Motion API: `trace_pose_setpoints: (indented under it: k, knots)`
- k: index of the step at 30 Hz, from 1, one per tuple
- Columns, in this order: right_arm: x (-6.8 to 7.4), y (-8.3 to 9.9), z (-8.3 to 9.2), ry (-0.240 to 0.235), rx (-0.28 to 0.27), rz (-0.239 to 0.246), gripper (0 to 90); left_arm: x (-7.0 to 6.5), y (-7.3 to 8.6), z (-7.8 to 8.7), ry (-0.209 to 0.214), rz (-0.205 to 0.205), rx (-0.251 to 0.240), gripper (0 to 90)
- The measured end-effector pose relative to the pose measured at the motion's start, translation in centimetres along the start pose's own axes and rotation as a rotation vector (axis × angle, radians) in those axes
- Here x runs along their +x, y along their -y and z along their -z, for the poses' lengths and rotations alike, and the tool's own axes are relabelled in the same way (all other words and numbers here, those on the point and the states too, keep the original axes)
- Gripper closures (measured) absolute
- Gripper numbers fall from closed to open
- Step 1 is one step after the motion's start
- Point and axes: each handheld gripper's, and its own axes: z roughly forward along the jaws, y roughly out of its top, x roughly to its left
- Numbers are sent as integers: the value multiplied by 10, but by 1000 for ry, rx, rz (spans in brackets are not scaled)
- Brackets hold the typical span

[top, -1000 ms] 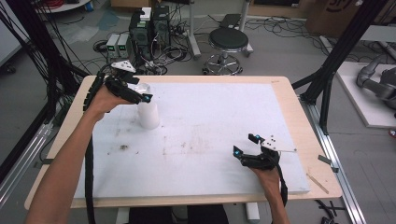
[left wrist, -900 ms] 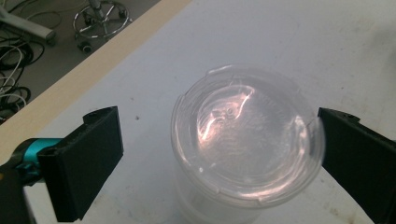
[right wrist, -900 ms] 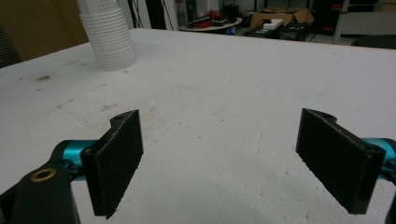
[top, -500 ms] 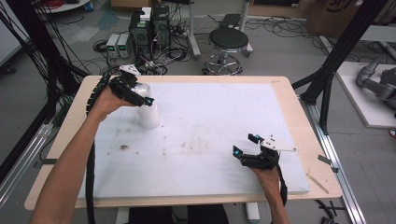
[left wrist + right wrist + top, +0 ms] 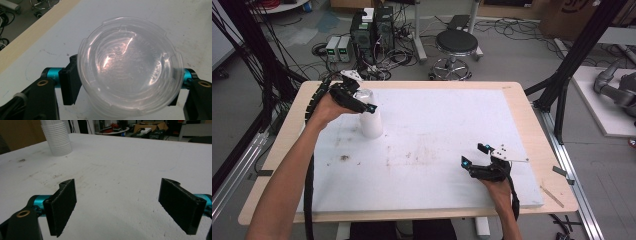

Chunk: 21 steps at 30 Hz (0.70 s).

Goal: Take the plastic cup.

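The step in hand looks like taking the top cup off the stack of clear plastic cups [image 5: 371, 117] that stands upside down at the far left of the white surface [image 5: 437, 145], well apart from the right hand. The left tool [image 5: 362, 101] sits at the top of the stack, and its jaws have just been closing with the uppermost cup [image 5: 128, 65] between them; in the left gripper view the left pad [image 5: 71, 83] lies against the cup's wall and the opposite one is mostly hidden behind the rim, so the grip appears made or all but made. The next move, as I judge it, calls for a straight lift so that one cup comes free of the nest; thin plastic may buckle if squeezed hard. The right tool [image 5: 477, 155] rests low near the right front of the surface, jaws wide apart, holding and touching nothing.
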Motion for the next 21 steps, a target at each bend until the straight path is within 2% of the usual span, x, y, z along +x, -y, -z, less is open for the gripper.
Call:
trace_pose_setpoints:
  k: [7,13,15,19,21]
  knots:
    - [0,0,0,2,1,0,149,-2,-1,2,-7,-9,11,343]
    - [0,0,0,2,0,3,149,-3,-4,5,-12,-8,1,343]
    - [0,0,0,2,-1,1,149,-3,-8,10,-16,-6,-25,346]
    - [0,0,-1,-1,2,-4,149,-4,-18,23,-23,-8,-28,353]
    - [0,0,0,-1,3,-3,149,-6,-27,34,-29,-17,-53,354]
